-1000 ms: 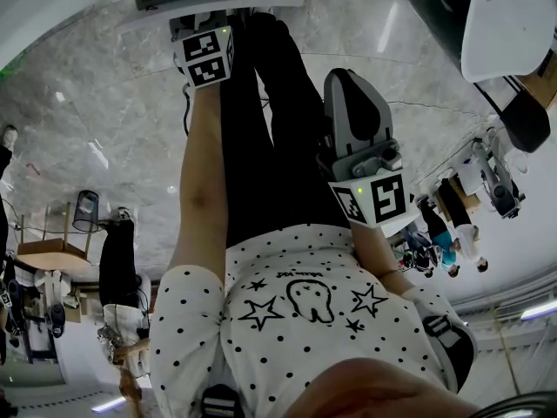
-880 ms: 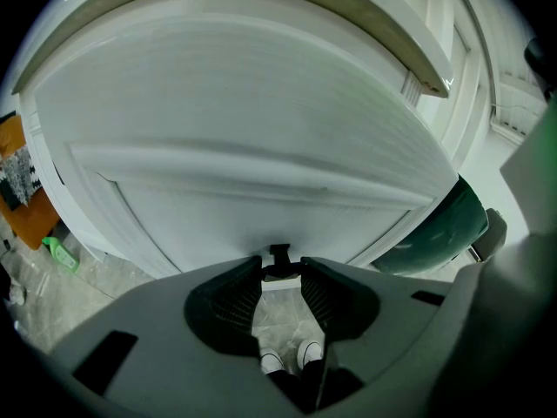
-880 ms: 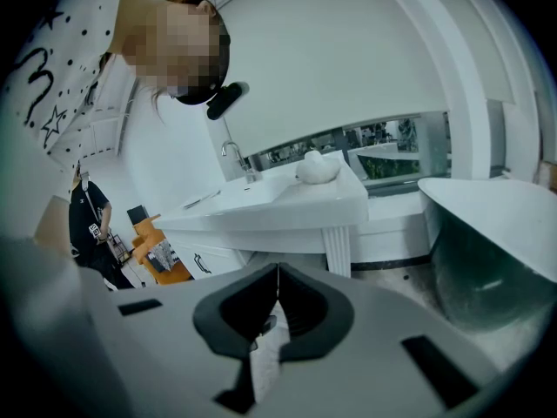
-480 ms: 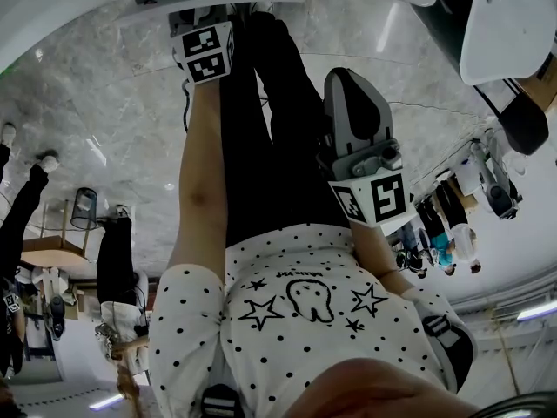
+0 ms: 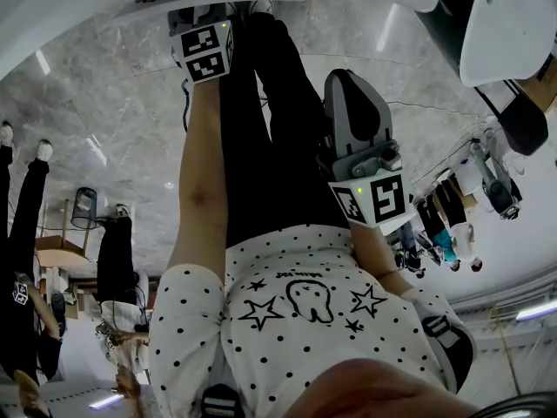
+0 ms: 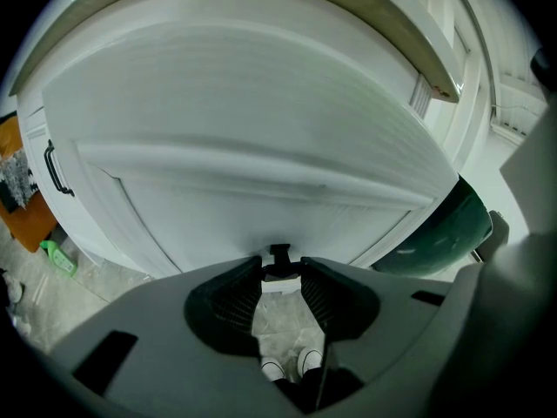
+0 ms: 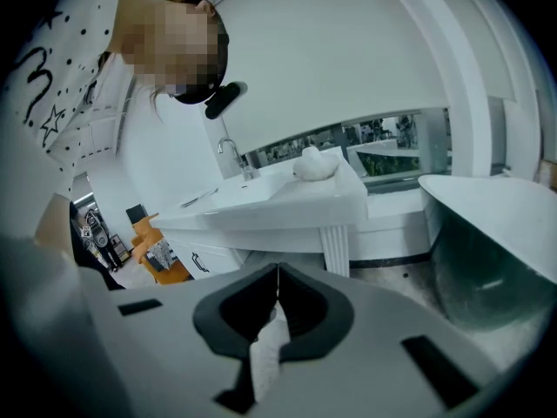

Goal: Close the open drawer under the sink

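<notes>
The left gripper (image 6: 280,273) was held nose-first against the white drawer front (image 6: 218,212) and angled downward. Its jaws were seen parted and released. A small dark handle (image 6: 279,252) stood at the gap between the tips, and neither pad was seen pressed on it. Through that gap a strip of marble floor (image 6: 278,320) and the toes of two white shoes (image 6: 273,371) could be made out. How far the drawer stood out from its cabinet could not be told. A second dark handle (image 6: 56,167) was seen on a cabinet front at the far left. The dark green side of a bathtub (image 6: 448,233) lay at the right.

The right gripper (image 7: 277,290) was clenched, its jaw tips brought together with nothing caught between them. It was pointed across the room at the white bench (image 7: 287,203). A sink (image 7: 248,185) with a curved faucet (image 7: 228,151) was set in the bench, and a white rounded object (image 7: 315,165) rested on its top near the corner.

In the head view the left gripper was stretched out to the white cabinet at the top edge. The right gripper was kept beside the person's black trouser leg (image 5: 270,146), well apart from the drawer. A dotted white shirt (image 5: 296,320) filled the lower part of that view.
</notes>
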Action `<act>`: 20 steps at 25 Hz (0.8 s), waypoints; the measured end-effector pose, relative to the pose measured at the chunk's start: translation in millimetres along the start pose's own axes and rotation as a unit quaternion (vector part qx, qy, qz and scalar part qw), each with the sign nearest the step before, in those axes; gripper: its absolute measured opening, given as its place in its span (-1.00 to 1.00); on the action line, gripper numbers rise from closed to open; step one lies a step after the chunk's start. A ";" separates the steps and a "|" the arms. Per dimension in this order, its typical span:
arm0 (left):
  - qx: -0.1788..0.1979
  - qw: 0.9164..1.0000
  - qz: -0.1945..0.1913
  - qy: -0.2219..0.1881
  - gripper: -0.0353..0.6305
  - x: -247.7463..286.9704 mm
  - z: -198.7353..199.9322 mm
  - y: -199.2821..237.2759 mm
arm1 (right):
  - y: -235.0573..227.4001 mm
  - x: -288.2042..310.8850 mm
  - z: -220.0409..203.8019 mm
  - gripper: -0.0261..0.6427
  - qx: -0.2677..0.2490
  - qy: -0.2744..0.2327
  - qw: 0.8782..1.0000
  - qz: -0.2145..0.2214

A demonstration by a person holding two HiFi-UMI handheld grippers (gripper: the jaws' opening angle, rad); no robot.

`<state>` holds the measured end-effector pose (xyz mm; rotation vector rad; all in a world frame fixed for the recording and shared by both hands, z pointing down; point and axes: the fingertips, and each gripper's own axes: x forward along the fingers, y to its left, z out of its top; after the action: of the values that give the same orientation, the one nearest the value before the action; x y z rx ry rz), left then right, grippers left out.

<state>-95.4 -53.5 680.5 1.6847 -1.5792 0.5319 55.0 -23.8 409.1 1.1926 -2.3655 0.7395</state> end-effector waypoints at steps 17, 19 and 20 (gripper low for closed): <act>0.000 1.000 -0.001 -0.010 -0.47 11.1 19.8 -7.2 | -8.9 -1.3 5.5 -0.88 0.003 0.002 1.000 -0.003; 0.000 1.000 -0.001 -0.011 -0.47 11.7 20.5 -7.1 | -8.7 -1.2 5.5 -0.88 0.003 0.002 1.000 -0.003; 0.000 1.000 -0.001 -0.011 -0.47 12.2 21.0 -6.8 | -8.6 -0.8 5.7 -0.88 0.003 0.002 1.000 -0.003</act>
<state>-91.0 -77.7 674.7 1.6968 -1.5926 0.5139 61.9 -31.1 406.6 1.1994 -2.3577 0.7471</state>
